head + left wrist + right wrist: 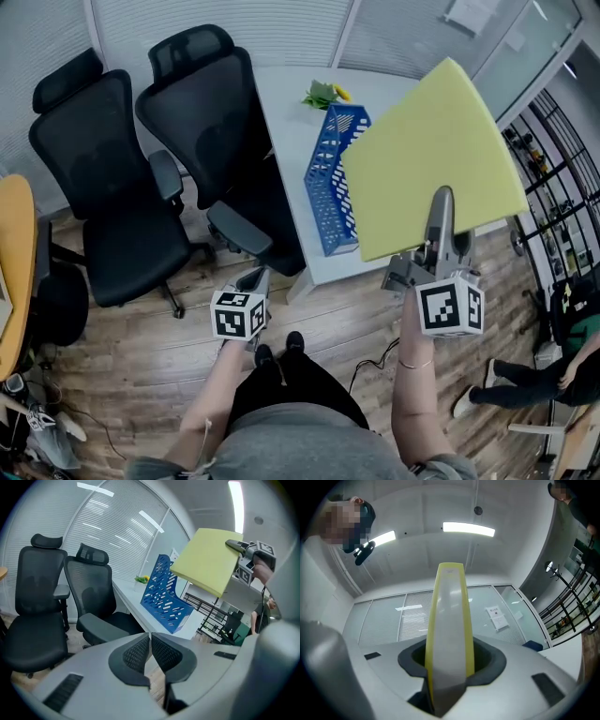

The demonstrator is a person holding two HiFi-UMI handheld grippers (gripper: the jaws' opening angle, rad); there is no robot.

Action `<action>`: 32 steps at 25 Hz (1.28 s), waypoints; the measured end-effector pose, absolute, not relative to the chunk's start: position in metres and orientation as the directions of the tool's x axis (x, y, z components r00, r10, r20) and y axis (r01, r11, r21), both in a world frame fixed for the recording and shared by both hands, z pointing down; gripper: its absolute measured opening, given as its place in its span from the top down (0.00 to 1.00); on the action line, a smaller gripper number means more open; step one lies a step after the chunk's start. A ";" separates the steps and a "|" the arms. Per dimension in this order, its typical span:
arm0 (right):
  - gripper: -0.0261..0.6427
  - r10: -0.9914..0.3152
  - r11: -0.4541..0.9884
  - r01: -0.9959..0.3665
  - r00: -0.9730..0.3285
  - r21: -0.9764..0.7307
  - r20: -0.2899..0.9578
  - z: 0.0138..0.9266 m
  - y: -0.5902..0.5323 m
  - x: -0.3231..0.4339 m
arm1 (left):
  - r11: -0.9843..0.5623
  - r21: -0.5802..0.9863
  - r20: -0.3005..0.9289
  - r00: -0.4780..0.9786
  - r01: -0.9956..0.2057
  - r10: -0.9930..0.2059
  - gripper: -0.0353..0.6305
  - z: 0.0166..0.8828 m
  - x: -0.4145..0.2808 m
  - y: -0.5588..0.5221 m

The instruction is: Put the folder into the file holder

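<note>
A yellow folder [431, 159] is held up in the air, and my right gripper [439, 239] is shut on its lower edge. In the right gripper view the folder [449, 634] stands edge-on between the jaws, pointing up at the ceiling. The blue file holder [330, 178] stands on the white table [286, 112], below and left of the folder. My left gripper [253, 281] hangs low over the floor with its jaws shut and nothing between them. From the left gripper view I see the file holder [164, 597], the folder [206, 562] and the right gripper [239, 548] beyond the closed fingertips [150, 641].
Two black office chairs [141, 159] stand left of the table, close to the file holder. A small yellow and green thing [323, 94] lies behind the holder. An orange tabletop [14, 272] sits at the far left. A person's legs [525, 384] are at the lower right.
</note>
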State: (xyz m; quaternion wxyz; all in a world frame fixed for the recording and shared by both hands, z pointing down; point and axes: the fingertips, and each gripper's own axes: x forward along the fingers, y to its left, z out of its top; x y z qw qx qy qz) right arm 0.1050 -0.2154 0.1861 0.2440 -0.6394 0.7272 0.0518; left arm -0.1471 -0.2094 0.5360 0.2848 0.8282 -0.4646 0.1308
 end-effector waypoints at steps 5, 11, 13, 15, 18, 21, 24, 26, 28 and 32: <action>0.71 -0.896 0.182 -0.964 -0.082 -0.193 -0.437 0.180 -0.234 0.100 | -0.390 0.353 0.488 0.523 -0.851 -0.699 0.90 0.540 -0.151 -0.220; 0.71 -0.885 0.200 -0.964 -0.102 -0.173 -0.454 0.178 -0.257 0.091 | -0.361 0.347 0.495 0.496 -0.866 -0.714 0.90 0.541 -0.161 -0.232; 0.71 -0.882 0.204 -0.965 -0.110 -0.162 -0.457 0.180 -0.263 0.089 | -0.354 0.344 0.497 0.489 -0.870 -0.717 0.90 0.541 -0.163 -0.236; 0.71 -0.880 0.210 -0.964 -0.113 -0.164 -0.461 0.182 -0.269 0.089 | -0.348 0.340 0.502 0.482 -0.873 -0.718 0.90 0.542 -0.164 -0.238; 0.71 -0.882 0.219 -0.960 -0.118 -0.176 -0.457 0.189 -0.277 0.089 | -0.336 0.339 0.515 0.472 -0.879 -0.716 0.90 0.546 -0.166 -0.242; 0.71 -0.887 0.224 -0.958 -0.125 -0.178 -0.444 0.199 -0.285 0.088 | -0.325 0.337 0.527 0.463 -0.884 -0.713 0.90 0.550 -0.167 -0.245; 0.70 -0.888 0.227 -0.957 -0.126 -0.182 -0.441 0.206 -0.288 0.090 | -0.320 0.334 0.535 0.458 -0.887 -0.710 0.90 0.552 -0.165 -0.247; 0.70 -0.887 0.230 -0.955 -0.126 -0.187 -0.444 0.210 -0.290 0.091 | -0.316 0.331 0.541 0.454 -0.889 -0.708 0.90 0.554 -0.164 -0.247; 0.70 -0.886 0.231 -0.954 -0.126 -0.189 -0.446 0.213 -0.291 0.092 | -0.312 0.330 0.547 0.450 -0.891 -0.706 0.90 0.556 -0.163 -0.248; 0.69 -0.887 0.238 -0.952 -0.133 -0.191 -0.442 0.223 -0.295 0.092 | -0.305 0.333 0.558 0.447 -0.892 -0.699 0.90 0.560 -0.162 -0.249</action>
